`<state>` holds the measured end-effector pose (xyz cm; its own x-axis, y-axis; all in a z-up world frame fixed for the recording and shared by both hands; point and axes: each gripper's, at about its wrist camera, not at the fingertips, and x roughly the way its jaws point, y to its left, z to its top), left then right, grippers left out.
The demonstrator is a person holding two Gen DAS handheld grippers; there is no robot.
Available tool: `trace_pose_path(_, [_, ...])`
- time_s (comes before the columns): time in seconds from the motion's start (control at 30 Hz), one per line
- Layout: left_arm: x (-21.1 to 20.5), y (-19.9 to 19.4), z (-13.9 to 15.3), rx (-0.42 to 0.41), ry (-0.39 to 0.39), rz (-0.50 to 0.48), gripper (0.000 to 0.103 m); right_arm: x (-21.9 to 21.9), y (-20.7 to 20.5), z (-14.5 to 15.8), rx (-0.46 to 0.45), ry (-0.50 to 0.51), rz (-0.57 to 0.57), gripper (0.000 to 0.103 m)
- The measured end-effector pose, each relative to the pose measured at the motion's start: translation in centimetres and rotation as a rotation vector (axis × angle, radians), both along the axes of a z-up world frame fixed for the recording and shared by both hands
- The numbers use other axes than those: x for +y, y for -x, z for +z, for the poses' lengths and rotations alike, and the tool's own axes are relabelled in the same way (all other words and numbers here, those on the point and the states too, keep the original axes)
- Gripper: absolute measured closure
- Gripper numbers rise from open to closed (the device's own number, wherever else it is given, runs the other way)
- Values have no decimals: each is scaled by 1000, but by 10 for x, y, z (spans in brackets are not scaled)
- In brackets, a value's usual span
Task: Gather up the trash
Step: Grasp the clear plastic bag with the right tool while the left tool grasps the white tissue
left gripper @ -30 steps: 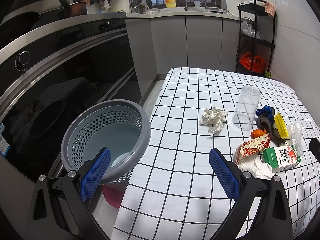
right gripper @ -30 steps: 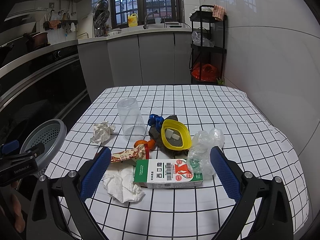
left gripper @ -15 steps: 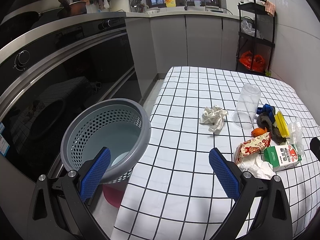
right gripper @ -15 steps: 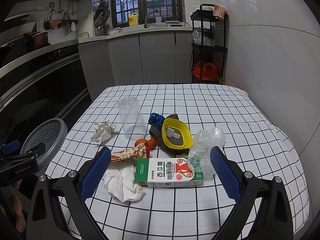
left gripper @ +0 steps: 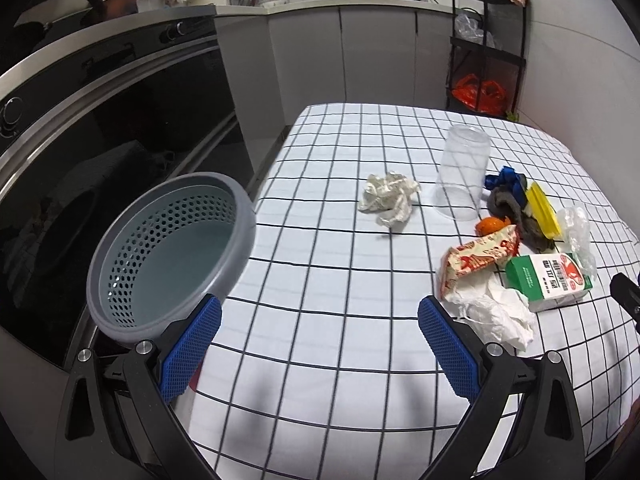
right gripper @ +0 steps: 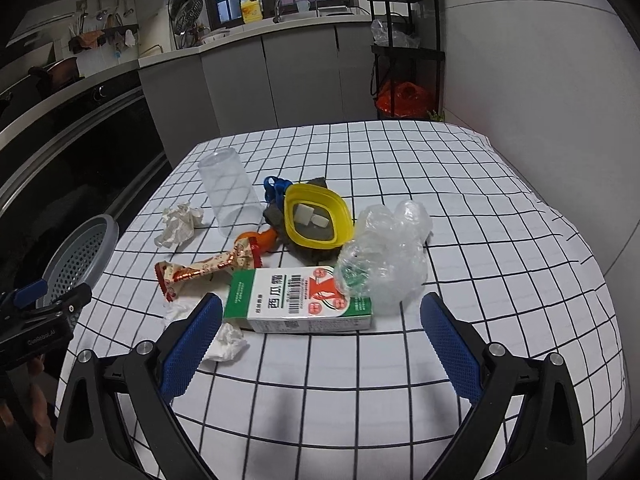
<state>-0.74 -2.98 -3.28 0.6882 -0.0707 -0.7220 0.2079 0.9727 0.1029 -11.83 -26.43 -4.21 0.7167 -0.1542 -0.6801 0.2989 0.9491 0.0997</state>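
Trash lies on a checked tablecloth [right gripper: 480,240]: a green-and-white carton [right gripper: 300,304], a crumpled clear plastic bag [right gripper: 384,252], a yellow lid [right gripper: 318,220] on a grey rag, a red snack wrapper [right gripper: 200,272], white tissue [right gripper: 224,344], a crumpled paper ball [right gripper: 180,226], an upturned clear cup [right gripper: 230,200] and orange peel [right gripper: 256,238]. My right gripper [right gripper: 320,344] is open, just short of the carton. My left gripper [left gripper: 318,344] is open and empty over the table's left edge. A grey perforated basket [left gripper: 168,252] stands beside the table, left of it.
A black oven front [left gripper: 80,140] and counter run along the left. Grey cabinets [right gripper: 300,76] stand at the back. A black shelf rack [right gripper: 408,48] with an orange bag stands at the back right by a white wall. The left gripper shows in the right wrist view [right gripper: 40,316].
Both grippers have moved forward and a little lower toward the table. The right one has closed in on the carton. Nothing on the table has moved.
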Motion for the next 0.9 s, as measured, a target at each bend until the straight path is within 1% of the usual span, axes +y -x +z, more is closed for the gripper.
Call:
trace_pose_path(0.13, [-8,0,-4,10,1,-17,6,-18,0,-5,25,-5,-36,8])
trace_pose_path(0.2, [-11,0,-5,13,3,-24,6,-30,-3,-7,39,-24,-49,8])
trace_pose_path(0.27, [-15,0,-5,13,3,-30,6,-38,-8,-7,47,-19,-60,8])
trace_pose_path(0.33, [-18,-1,-6,15,8,-41,6,-47,-17,-9,66,-7,-69,8])
trace_pose_path(0.4, [-22,0,-6,14,11,-53,6,-57,-27,-13,90,-38,-76,8])
trace_pose_path(0.47, [-26,1,-6,3,-2,-60,6,-68,-38,-21,117,-85,-84,8])
trace_pose_path(0.53, [-28,1,-8,0,-9,-63,6,-74,-47,-28,135,-103,-85,8])
trace_pose_path(0.63, [-29,0,-11,9,-9,-64,6,-82,-63,-32,156,-108,-88,8])
trace_pose_path(0.73, [-31,-1,-13,11,-15,-67,6,-90,-80,-38,178,-88,-93,8])
trace_pose_path(0.9, [-34,-1,-15,10,-26,-73,6,-100,-99,-60,238,-139,-84,9])
